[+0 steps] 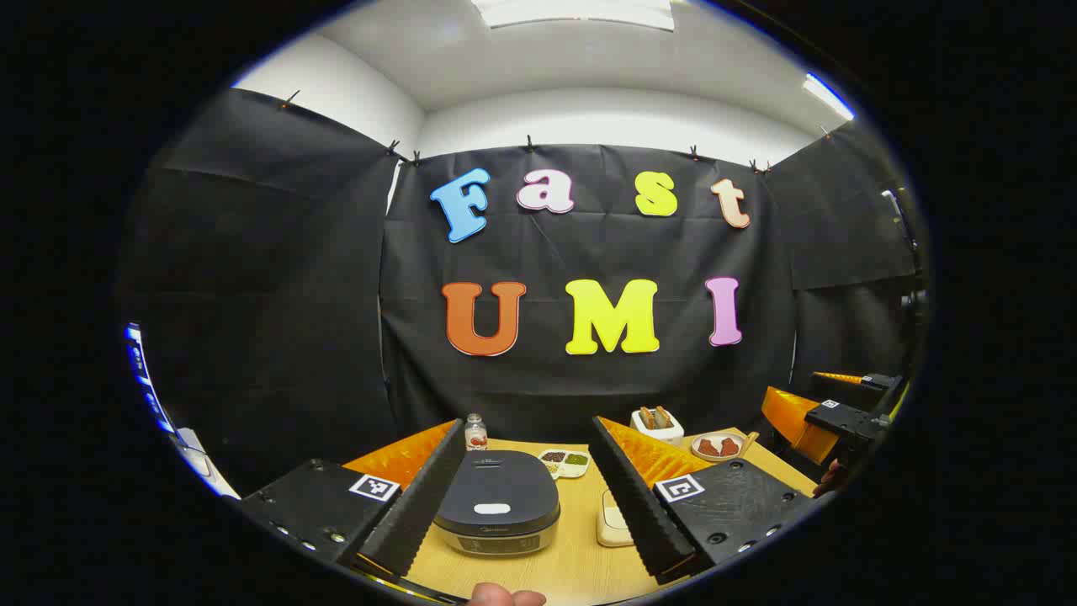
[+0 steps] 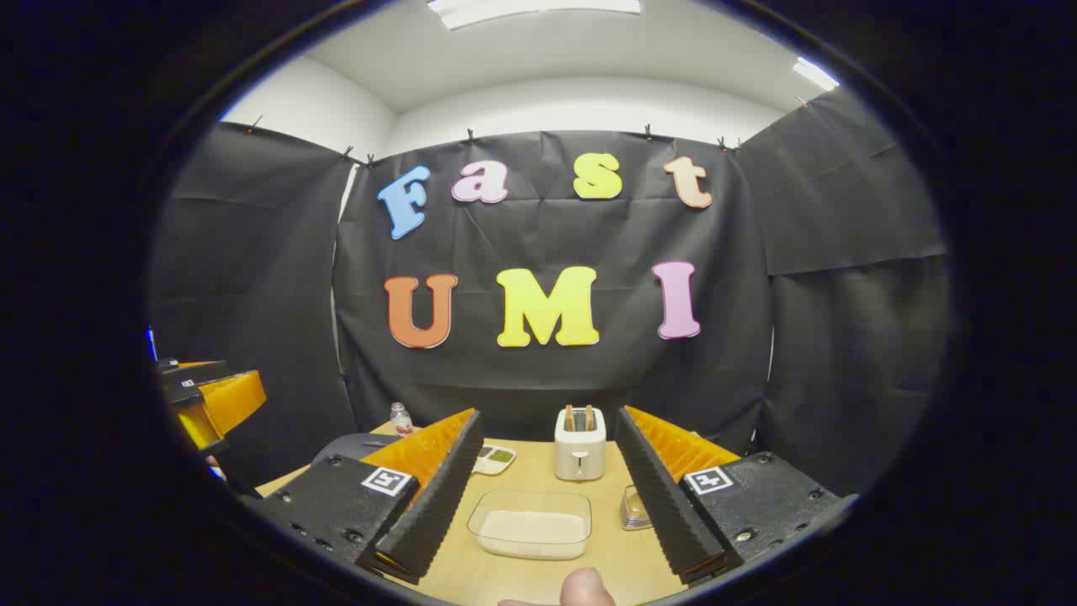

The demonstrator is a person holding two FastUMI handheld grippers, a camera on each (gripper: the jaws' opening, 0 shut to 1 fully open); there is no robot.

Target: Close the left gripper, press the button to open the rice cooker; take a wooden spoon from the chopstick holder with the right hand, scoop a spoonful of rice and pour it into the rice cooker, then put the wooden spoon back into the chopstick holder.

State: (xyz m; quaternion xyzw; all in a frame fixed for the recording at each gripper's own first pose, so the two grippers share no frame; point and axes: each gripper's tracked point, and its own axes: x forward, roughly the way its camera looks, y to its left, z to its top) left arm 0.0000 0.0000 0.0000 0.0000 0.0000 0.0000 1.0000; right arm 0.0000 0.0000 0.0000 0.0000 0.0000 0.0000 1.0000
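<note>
Between the 2 spread fingers of the left gripper (image 1: 515,505), in the left gripper view, the rice cooker (image 1: 496,503) is seen on the wooden table (image 1: 580,555), lid down; nothing is gripped. A small bottle (image 1: 475,432) stands just behind the rice cooker, and a divided dish (image 1: 565,462) of grains lies behind it to its right. A pale flat object (image 1: 612,520) lies just right of the rice cooker, partly hidden by a finger. Farther right of the rice cooker, a white toaster (image 1: 658,423) and a plate (image 1: 717,446) of reddish food are seen. Well right of the rice cooker, the right gripper (image 1: 829,412) is held above the table edge.

From the right gripper view, the right gripper (image 2: 545,505) is seen with its fingers wide apart and nothing held. A clear tray of rice (image 2: 532,523) lies between them, with the toaster (image 2: 580,443) behind it. The rice cooker (image 2: 353,444) shows partly at the left, well left of the tray, behind one finger. A small ribbed container (image 2: 634,510) is seen just right of the tray; what it is cannot be told. The wooden spoon cannot be made out.

A faint mark is seen on the rice cooker's front; it cannot be read. Square black-and-white marker tags are carried on both grippers.
</note>
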